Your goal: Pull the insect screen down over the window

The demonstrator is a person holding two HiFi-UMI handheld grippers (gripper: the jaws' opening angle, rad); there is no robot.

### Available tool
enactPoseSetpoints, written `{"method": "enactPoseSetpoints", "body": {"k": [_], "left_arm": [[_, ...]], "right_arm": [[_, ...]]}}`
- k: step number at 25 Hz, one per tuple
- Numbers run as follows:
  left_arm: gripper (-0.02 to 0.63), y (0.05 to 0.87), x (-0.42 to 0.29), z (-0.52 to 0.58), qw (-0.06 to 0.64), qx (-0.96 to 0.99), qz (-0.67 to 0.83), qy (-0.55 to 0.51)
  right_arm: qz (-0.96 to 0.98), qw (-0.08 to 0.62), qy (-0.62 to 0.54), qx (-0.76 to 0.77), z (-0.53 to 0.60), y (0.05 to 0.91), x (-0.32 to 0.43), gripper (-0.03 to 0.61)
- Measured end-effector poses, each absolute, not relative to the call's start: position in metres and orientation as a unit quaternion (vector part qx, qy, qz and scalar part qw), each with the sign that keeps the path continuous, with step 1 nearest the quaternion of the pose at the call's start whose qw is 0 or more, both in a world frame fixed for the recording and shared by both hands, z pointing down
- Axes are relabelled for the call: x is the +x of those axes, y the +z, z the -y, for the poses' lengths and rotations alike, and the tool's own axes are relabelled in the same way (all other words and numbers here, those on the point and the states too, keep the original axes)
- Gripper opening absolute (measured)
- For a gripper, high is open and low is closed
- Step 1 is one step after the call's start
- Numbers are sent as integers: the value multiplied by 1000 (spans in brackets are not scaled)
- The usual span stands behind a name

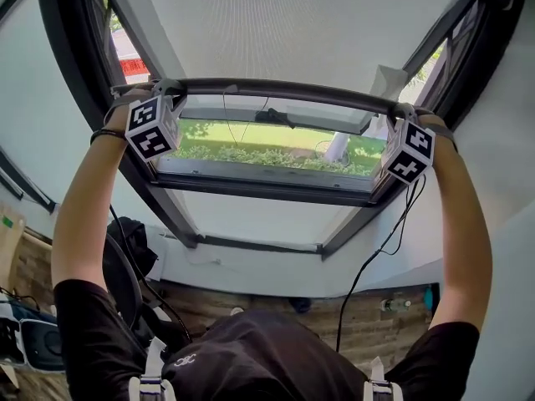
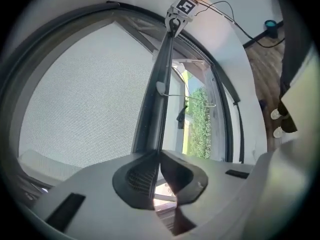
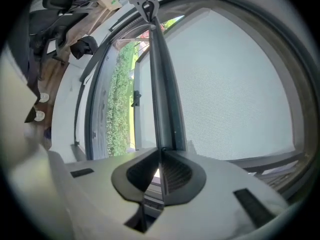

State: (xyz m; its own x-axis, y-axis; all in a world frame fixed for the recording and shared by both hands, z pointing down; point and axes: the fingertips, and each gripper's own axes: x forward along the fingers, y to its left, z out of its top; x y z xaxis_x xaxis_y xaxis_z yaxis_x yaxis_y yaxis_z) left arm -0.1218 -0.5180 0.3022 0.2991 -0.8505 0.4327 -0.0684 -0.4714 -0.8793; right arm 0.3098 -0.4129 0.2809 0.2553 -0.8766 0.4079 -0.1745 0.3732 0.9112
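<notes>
The insect screen's grey mesh [image 1: 284, 23] covers the upper part of the window. Its dark pull bar [image 1: 284, 91] runs across the pane about halfway down. My left gripper [image 1: 160, 92] is shut on the bar's left end, and my right gripper [image 1: 403, 114] is shut on its right end. In the left gripper view, the jaws [image 2: 159, 154] pinch the bar [image 2: 162, 84], which runs away to the other gripper [image 2: 175, 21]. The right gripper view mirrors this: its jaws [image 3: 160, 151] are clamped on the bar [image 3: 162, 84], with the left gripper [image 3: 146, 6] at the far end.
Below the bar the window stays uncovered, showing grass and a hedge [image 1: 276, 153]. A dark window handle [image 1: 272, 117] sits just under the bar. The dark window frame [image 1: 267, 189] closes the opening below. A black cable [image 1: 376, 257] hangs from the right gripper. Bags [image 1: 125, 241] lie on the wooden floor.
</notes>
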Motion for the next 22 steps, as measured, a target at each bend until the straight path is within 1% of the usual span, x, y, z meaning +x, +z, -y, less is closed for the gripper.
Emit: {"method": "enactPoseSetpoints", "body": {"k": [2, 3, 4, 7, 12, 22], "left_arm": [[23, 322, -121, 519, 396, -697, -322, -504], [34, 329, -120, 519, 397, -695, -323, -505], [23, 336, -120, 519, 395, -695, -324, -506], [25, 360, -121, 518, 382, -699, -318, -515], [21, 413, -120, 515, 360, -696, -288, -550], [23, 494, -122, 506, 318, -712, -257, -570]], "right_arm": [[541, 636, -276, 475, 413, 299, 310, 29], [541, 637, -276, 475, 412, 306, 310, 28], [544, 634, -274, 477, 412, 312, 310, 28], [563, 624, -258, 477, 413, 339, 310, 31], [570, 649, -230, 448, 410, 392, 312, 29], [583, 675, -176, 416, 403, 473, 311, 29]]}}
